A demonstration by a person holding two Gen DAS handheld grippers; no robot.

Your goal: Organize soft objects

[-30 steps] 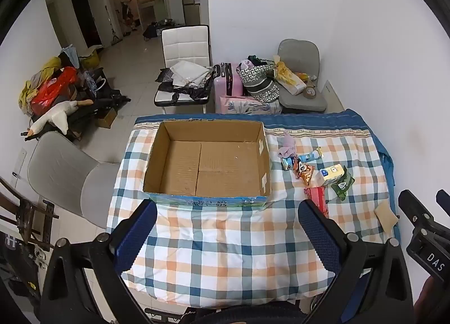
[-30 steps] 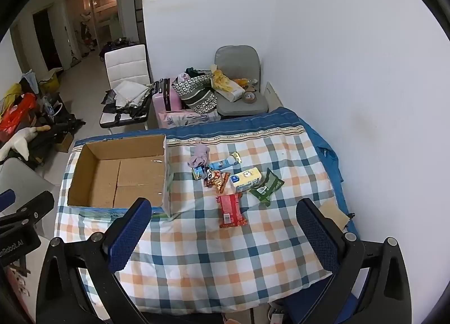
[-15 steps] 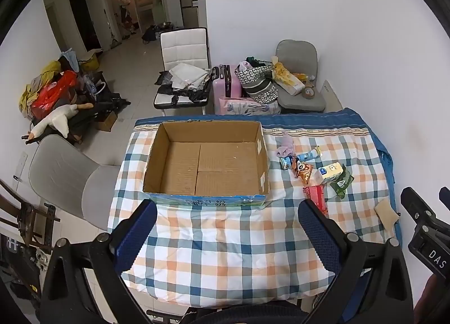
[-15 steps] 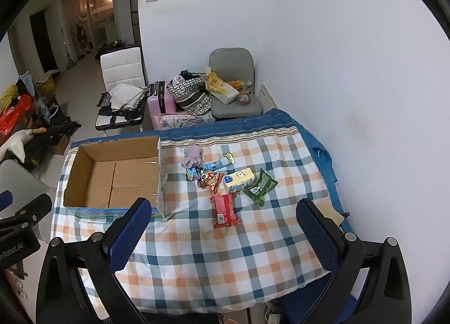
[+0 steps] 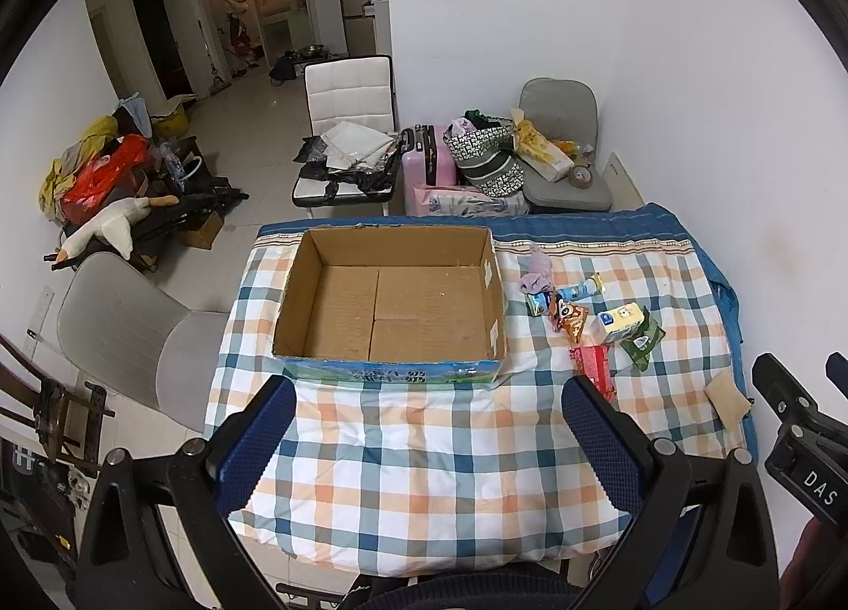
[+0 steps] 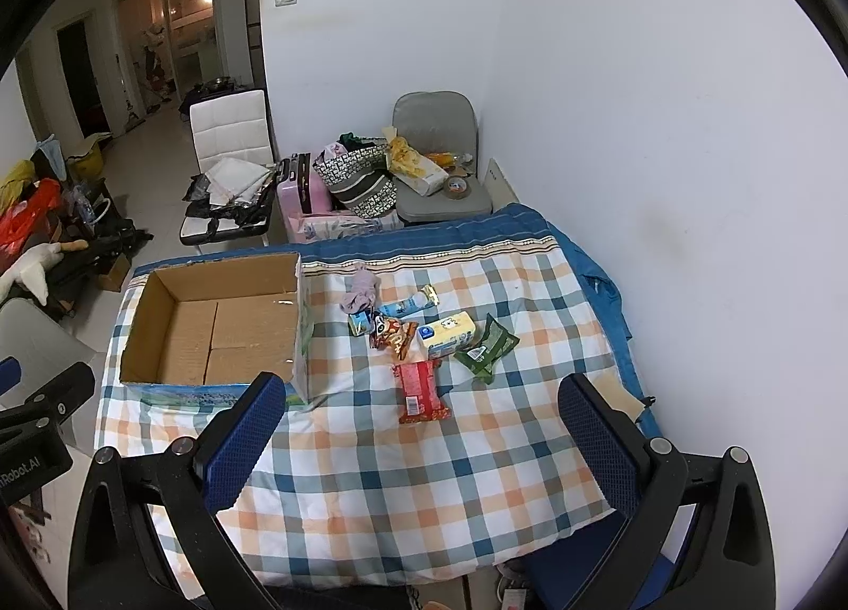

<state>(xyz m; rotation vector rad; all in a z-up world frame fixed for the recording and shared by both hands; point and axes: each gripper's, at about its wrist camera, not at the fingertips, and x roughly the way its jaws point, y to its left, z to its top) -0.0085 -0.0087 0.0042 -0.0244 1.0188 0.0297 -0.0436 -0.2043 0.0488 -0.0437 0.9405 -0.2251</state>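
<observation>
An open, empty cardboard box (image 5: 392,302) (image 6: 212,329) sits on the left of a table with a checked cloth (image 5: 424,451). To its right lies a cluster of soft items: a lilac sock (image 6: 362,290), a red packet (image 6: 420,391), a yellow tissue pack (image 6: 448,334), a green pouch (image 6: 486,346), an orange snack bag (image 6: 392,337) and a small tube (image 6: 411,303). My left gripper (image 5: 429,445) is open and empty, high above the near table edge. My right gripper (image 6: 418,451) is also open and empty, above the near edge, short of the red packet.
A beige pad (image 5: 727,396) lies at the table's right edge beside the white wall. A grey chair (image 5: 122,324) stands left of the table. Beyond the far edge are a white chair (image 5: 347,143), a pink suitcase (image 5: 426,159), bags and a grey chair (image 5: 562,149).
Both grippers have risen and drawn back slightly, so the table and items look a bit smaller and lower. Nothing on the table has moved.
</observation>
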